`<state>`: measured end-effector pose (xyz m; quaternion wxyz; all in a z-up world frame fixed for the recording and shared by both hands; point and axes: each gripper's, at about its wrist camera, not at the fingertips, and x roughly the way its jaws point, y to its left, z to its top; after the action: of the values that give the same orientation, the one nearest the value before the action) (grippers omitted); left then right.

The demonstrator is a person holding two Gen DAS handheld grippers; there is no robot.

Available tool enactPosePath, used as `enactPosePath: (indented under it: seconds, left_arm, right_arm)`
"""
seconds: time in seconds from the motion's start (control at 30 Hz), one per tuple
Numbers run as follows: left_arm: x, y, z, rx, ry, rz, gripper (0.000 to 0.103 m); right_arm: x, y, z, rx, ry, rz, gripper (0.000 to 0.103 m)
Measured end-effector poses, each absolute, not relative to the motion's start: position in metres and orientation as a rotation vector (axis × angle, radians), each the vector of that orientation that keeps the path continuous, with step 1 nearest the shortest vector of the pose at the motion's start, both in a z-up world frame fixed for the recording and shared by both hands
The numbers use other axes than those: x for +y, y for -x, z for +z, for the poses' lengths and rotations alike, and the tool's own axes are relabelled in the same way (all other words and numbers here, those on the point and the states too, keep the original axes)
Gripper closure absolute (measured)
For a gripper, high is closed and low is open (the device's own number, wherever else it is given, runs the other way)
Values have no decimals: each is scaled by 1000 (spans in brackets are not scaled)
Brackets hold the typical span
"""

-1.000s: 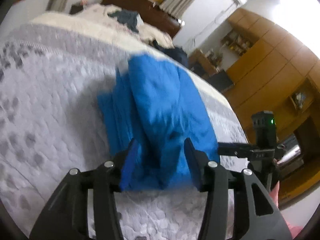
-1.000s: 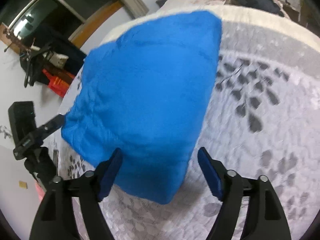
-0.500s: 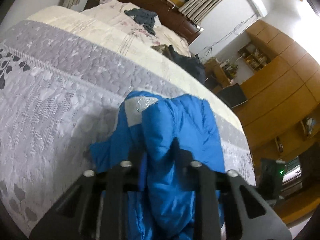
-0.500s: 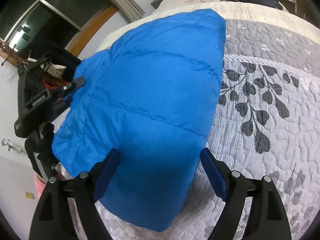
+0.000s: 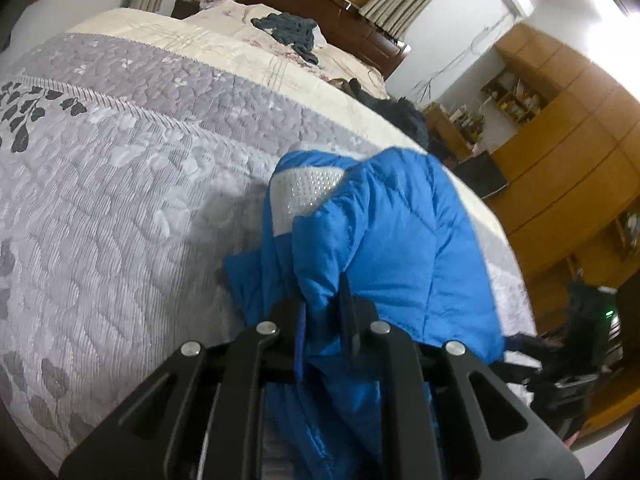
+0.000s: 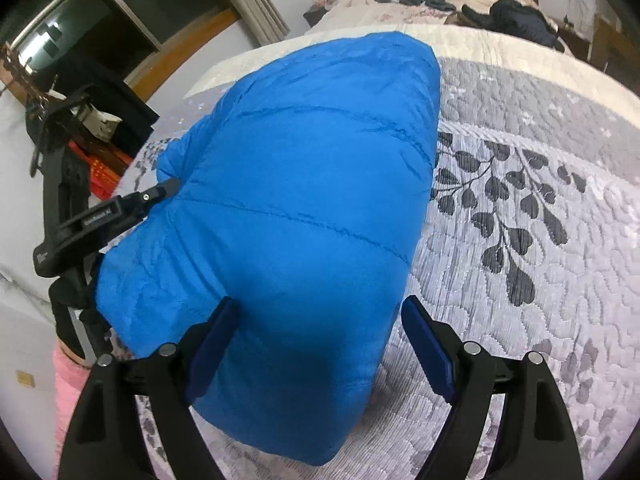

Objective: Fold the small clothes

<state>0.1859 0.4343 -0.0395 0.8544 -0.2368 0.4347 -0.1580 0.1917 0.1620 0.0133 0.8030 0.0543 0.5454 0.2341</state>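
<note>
The blue padded jacket is lying on the bed's grey quilt, bunched into a thick bundle straight ahead of both tools. You are pinching a fold of it in the left hand-held gripper: the jaws are standing nearly together with blue fabric squeezed between them, and the jacket's white dotted panel is showing just beyond the fingertips. To do this fold well, you are going to want to keep the pinch firm, carry the layer across in one smooth arc, and lay its edge square on the layer beneath, since puffy fabric probably springs back.

The right hand-held gripper is standing wide, holding nothing; the near end of the jacket is sitting between its blue pads, whether touching them I cannot tell. The other gripper is showing off to its left, at the jacket's far edge.
</note>
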Motion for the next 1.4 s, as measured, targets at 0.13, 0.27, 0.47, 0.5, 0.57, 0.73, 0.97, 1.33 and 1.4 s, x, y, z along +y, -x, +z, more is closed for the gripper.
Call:
enactPosePath:
  seconds: [0.13, 0.27, 0.47, 0.5, 0.57, 0.73, 0.97, 1.33, 1.4]
  left_arm:
    - [429, -187, -45, 920, 456, -317, 90]
    - [426, -188, -49, 928, 440, -308, 89]
    - [423, -184, -40, 934, 433, -261, 89]
    - [423, -180, -34, 932, 433, -247, 88]
    - [423, -169, -18, 920, 412, -206, 87]
    - [403, -127, 17, 857, 303, -173, 83]
    - [373, -85, 23, 817, 204, -187, 79]
    - [365, -64, 48, 735, 187, -231, 79]
    - [355, -68, 43, 752, 155, -246, 79]
  right_arm:
    - [171, -187, 16, 1130, -64, 472, 19]
    - [172, -188, 12, 1116, -55, 473, 18]
    - [168, -189, 6, 1131, -84, 478, 16]
    - [167, -188, 8, 1131, -83, 476, 16]
    - [166, -184, 11, 1130, -75, 469, 17]
    - [165, -169, 19, 1135, -65, 471, 18]
    - [171, -144, 26, 1116, -16, 481, 19]
    - [182, -137, 26, 1095, 23, 487, 19]
    - [182, -136, 26, 1094, 24, 488, 19]
